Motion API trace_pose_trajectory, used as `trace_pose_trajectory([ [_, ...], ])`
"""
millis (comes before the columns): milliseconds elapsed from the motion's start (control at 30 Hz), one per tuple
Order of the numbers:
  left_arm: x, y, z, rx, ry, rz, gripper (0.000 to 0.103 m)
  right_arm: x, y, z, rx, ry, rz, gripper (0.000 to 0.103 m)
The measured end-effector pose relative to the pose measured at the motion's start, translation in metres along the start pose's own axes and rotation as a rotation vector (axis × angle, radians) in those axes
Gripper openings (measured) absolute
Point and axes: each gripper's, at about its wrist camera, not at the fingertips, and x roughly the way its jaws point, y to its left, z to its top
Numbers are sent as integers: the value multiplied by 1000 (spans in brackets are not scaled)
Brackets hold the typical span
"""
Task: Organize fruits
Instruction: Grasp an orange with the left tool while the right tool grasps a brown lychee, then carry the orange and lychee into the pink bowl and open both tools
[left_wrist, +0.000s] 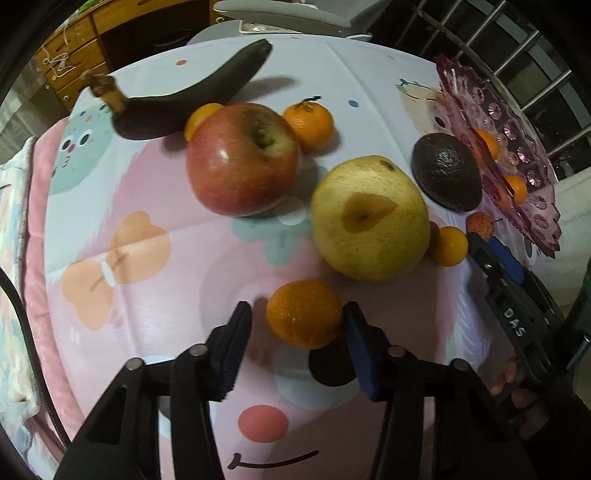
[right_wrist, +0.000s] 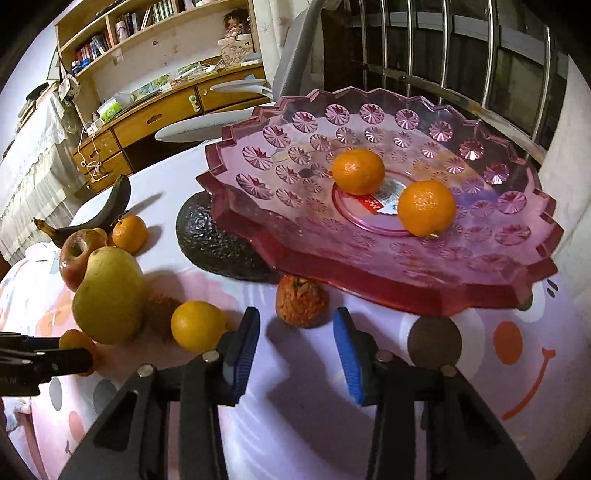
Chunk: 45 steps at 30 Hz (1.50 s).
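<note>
In the left wrist view a mandarin (left_wrist: 304, 314) lies on the cartoon-print cloth between the blue pads of my left gripper (left_wrist: 298, 310). The right pad touches it and the left pad stands a little apart, so the gripper is open. In the right wrist view my right gripper (right_wrist: 296, 314) is open around a small wrinkled red-orange fruit (right_wrist: 301, 301), with gaps on both sides. Just behind it stands a pink glass plate (right_wrist: 369, 264) holding two mandarins (right_wrist: 357, 171) (right_wrist: 426, 208).
A yellow pear (left_wrist: 369, 218), a red apple (left_wrist: 242, 158), a dark banana (left_wrist: 192, 96), another mandarin (left_wrist: 309, 123), an avocado (left_wrist: 447, 171) and a small orange fruit (left_wrist: 448, 245) crowd the cloth. A chair and wooden drawers stand beyond the table; a metal railing runs behind the plate.
</note>
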Motion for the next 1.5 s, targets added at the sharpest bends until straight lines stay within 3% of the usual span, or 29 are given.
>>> trace_pose_trajectory([
  [167, 5, -13, -1, 17, 5, -11, 40, 3, 4, 2, -7, -6, -6, 42],
  [367, 7, -17, 0, 23, -2, -6, 40, 5, 5, 4, -16, -25, -12, 41],
  [500, 6, -18, 1, 32, -11, -5, 39, 7, 5, 4, -11, -26, -24, 30],
  [733, 1, -21, 0, 23, -26, 24, 39, 6, 6, 3, -10, -15, -6, 30],
  [1067, -48, -30, -9, 41, -78, 31, 39, -21, 10, 2, -10, -39, 26, 28],
  [1500, -124, -75, -28, 126, -224, -23, 39, -98, 10, -8, -7, -131, 47, 28],
])
